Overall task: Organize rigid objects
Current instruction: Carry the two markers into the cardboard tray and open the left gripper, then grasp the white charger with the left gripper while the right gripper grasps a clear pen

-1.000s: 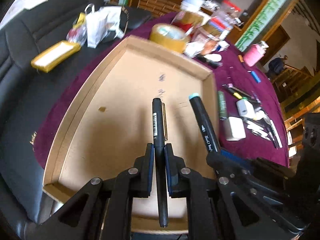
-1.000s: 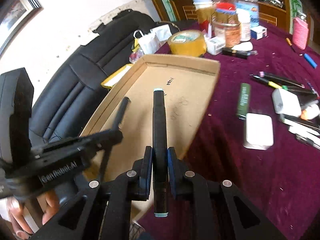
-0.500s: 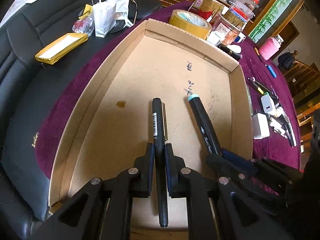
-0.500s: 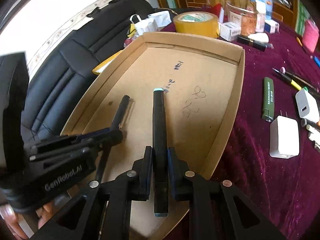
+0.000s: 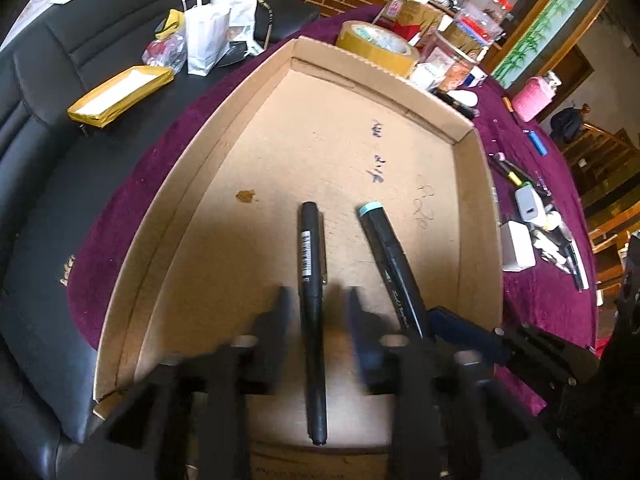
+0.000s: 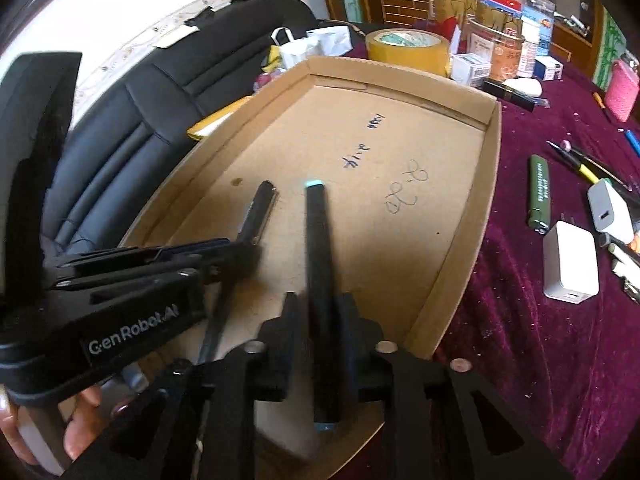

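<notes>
While black pen (image 5: 311, 312) lies between just-parted jaws of left gripper (image 5: 316, 300), pads clear of barrel, pen counts as released onto floor of cardboard tray (image 5: 192, 184). Teal-capped marker (image 6: 320, 280), at pen's 3 o'clock: right gripper (image 6: 318, 312) jaws also just opened, gaps either side. Both drops look done; chargers and pens remain on purple cloth (image 6: 540, 360).

Cardboard tray (image 5: 478, 184) on purple-clothed table (image 6: 540, 360)
</notes>
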